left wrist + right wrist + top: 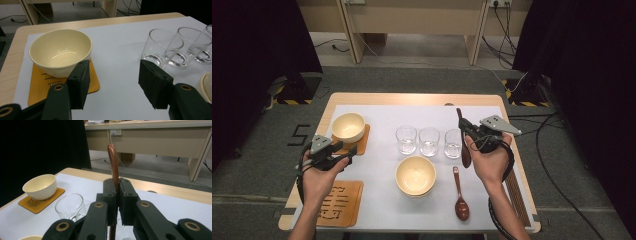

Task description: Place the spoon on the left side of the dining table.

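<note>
Right now the right gripper (463, 126) pinches a dark wooden spoon (465, 150) by its handle, jaws pressed together on it. From above, the spoon's long axis runs roughly away from the person: the handle tip points to the far edge of the table (422, 97), and the other end hangs below the hand, just right of the rightmost of three glasses (428, 141). In the right gripper view the handle (113, 165) rises nearly upright between the pads, a little tilted, its tip well above them; the lower part is cut off behind the jaws, so the spoon's bowl cannot be made out there.

The left gripper (346, 150) is spread with nothing between its pads, hovering just beside the near edge of a cream bowl (60, 51) that sits on an orange coaster (41, 83). A second spoon (460, 197) lies flat on the white mat (377, 175), right of another bowl (415, 175), handle pointing away from the person.
</note>
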Motion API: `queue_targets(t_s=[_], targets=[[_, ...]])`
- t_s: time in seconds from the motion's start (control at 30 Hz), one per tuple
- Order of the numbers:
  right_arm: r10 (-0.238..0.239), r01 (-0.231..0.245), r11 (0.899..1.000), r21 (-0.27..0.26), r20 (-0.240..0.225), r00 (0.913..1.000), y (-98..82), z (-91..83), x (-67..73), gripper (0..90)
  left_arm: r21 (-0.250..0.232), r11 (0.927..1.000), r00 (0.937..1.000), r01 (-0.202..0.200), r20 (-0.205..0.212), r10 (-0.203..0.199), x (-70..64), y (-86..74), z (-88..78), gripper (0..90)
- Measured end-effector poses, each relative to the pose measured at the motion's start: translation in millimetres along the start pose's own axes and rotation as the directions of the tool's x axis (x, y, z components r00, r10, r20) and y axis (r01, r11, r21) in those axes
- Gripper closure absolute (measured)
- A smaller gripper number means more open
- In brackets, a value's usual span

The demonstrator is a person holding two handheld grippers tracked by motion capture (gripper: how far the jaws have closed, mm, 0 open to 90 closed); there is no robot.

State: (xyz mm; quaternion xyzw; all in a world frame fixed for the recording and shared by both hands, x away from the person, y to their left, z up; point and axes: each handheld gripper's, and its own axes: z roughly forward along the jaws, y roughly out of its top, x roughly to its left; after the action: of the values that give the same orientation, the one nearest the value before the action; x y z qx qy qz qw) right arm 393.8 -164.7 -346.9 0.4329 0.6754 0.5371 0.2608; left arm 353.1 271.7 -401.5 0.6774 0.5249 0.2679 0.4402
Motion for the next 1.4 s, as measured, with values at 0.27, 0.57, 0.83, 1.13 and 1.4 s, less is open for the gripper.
queue_targets(t_s=[0.27, 0.57, 0.83, 1.13, 1.4], targets=[[-0.013, 0.013, 1.0, -0.007, -0.008, 0.9999, 3.1, 5.5, 4.4, 85.0, -0.004, 1.0, 1.0, -0.001, -0.002, 0.001, 0.6, 0.5, -1.1, 41.8], [-0.022, 0.022, 1.0, -0.012, -0.017, 0.9996, 4.4, 10.7, 8.0, 85.0, -0.004, 1.0, 1.0, -0.001, -0.002, 0.001, 0.7, 0.8, -1.5, 41.8], [-0.029, 0.029, 1.0, -0.012, -0.031, 0.9991, 8.4, 15.4, 13.7, 84.9, -0.007, 1.0, 1.0, -0.002, -0.002, 0.002, 0.5, 1.0, -1.8, 41.8], [-0.045, 0.044, 0.999, -0.023, -0.038, 0.9983, 12.0, 21.0, 18.6, 84.9, -0.007, 1.0, 1.0, -0.003, -0.002, 0.003, 0.6, 1.1, -1.9, 41.8], [-0.047, 0.046, 0.999, -0.03, -0.043, 0.998, 12.9, 26.2, 21.8, 84.9, -0.007, 1.0, 1.0, -0.004, -0.001, 0.004, 0.1, 1.2, -1.5, 41.8]])
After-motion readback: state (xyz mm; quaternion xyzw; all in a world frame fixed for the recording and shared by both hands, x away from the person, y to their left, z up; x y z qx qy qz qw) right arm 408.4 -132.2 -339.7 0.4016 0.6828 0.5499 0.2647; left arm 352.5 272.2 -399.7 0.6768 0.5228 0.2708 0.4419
